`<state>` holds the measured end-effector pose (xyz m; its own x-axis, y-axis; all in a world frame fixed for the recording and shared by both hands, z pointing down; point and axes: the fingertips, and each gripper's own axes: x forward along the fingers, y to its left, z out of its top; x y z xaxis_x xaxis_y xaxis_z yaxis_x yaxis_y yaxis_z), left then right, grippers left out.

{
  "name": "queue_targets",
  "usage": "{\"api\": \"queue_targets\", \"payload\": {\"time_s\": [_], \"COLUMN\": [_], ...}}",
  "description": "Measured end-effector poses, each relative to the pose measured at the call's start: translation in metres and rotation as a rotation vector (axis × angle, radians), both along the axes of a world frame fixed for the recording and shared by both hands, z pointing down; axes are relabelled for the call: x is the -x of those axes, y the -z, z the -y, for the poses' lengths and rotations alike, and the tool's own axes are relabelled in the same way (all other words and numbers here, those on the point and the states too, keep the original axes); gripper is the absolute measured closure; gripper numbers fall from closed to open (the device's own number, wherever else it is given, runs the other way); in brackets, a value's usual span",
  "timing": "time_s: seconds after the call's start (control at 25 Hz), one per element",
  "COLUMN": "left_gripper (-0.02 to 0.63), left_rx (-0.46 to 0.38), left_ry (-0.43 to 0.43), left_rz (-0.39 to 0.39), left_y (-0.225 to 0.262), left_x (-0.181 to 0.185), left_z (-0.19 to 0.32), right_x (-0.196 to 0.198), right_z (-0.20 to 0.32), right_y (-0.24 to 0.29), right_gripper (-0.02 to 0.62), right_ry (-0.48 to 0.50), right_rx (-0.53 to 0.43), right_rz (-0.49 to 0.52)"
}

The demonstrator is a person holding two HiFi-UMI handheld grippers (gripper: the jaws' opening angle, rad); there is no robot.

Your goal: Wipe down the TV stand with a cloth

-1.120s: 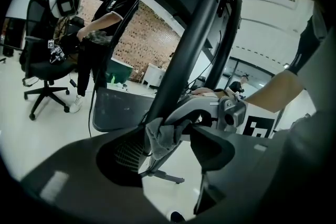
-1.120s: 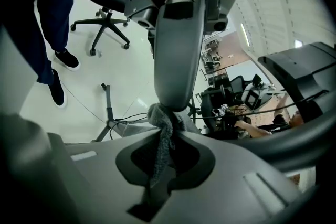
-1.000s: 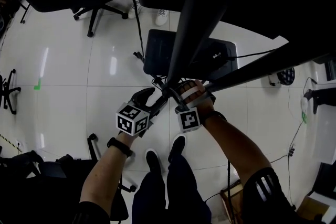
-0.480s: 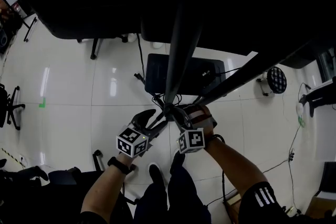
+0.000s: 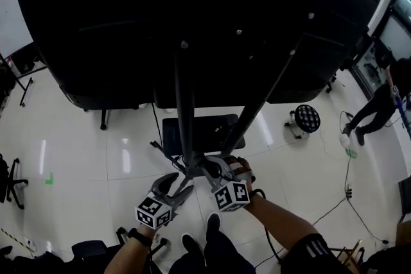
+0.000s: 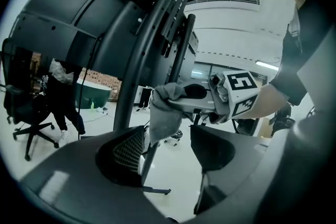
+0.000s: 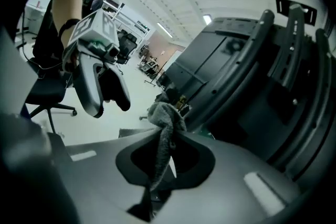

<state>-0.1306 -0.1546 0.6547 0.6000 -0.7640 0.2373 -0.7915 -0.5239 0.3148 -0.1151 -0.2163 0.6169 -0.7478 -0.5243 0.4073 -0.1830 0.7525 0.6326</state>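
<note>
The TV stand's two dark poles [image 5: 185, 106] rise from a black base [image 5: 196, 131] to the big black back of the screen [image 5: 192, 16]. My right gripper [image 5: 207, 167] is shut on a grey cloth [image 7: 164, 119] and holds it against the poles' lower junction. In the left gripper view the cloth [image 6: 164, 107] hangs in a bunch from the right gripper's jaws. My left gripper [image 5: 172, 184] is open just left of the poles, with a thin pole [image 6: 152, 147] showing between its jaws and nothing held.
White tiled floor lies below, with cables by the base. A round stool [image 5: 307, 117] stands to the right, an office chair [image 5: 9, 186] at far left. A person [image 5: 379, 102] stands at the right edge. My own shoes [image 5: 215, 222] are under the grippers.
The head view has tilted up, so the screen's back now fills the top and both grippers sit lower in frame. They stay at the poles' junction, the cloth still held.
</note>
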Motion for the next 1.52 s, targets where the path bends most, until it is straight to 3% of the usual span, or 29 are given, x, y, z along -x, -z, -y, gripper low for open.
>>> {"api": "queue_targets", "payload": {"time_s": [0.12,0.4,0.84,1.12,1.28,1.52], "left_gripper": [0.307,0.307,0.307,0.308,0.308,0.308], "left_rx": [-0.044,-0.222,-0.469,-0.58,-0.612,-0.648], "left_ry": [-0.034,-0.12,-0.209,-0.255,-0.235,-0.176], "left_rz": [0.006,0.053,0.077,0.143,0.097,0.091], "left_y": [0.038,0.138,0.294,0.357,0.4,0.451], "left_x": [-0.011,-0.029,-0.064,-0.103,-0.113,-0.119], "left_z": [-0.011,-0.013,-0.004,0.02,0.041,0.071], "right_x": [-0.013,-0.045,-0.109,-0.136,-0.143,-0.148], "right_z": [-0.005,0.002,0.025,0.061,0.085,0.117], "right_y": [0.058,0.164,0.345,0.432,0.469,0.501], "right_gripper": [0.572,0.572,0.572,0.572,0.572,0.572], "right_ry": [-0.025,-0.074,-0.207,-0.221,-0.221,-0.192], "right_rx": [-0.035,-0.232,-0.37,-0.494,-0.482,-0.45], "right_rz": [0.06,0.057,0.168,0.152,0.185,0.224]}}
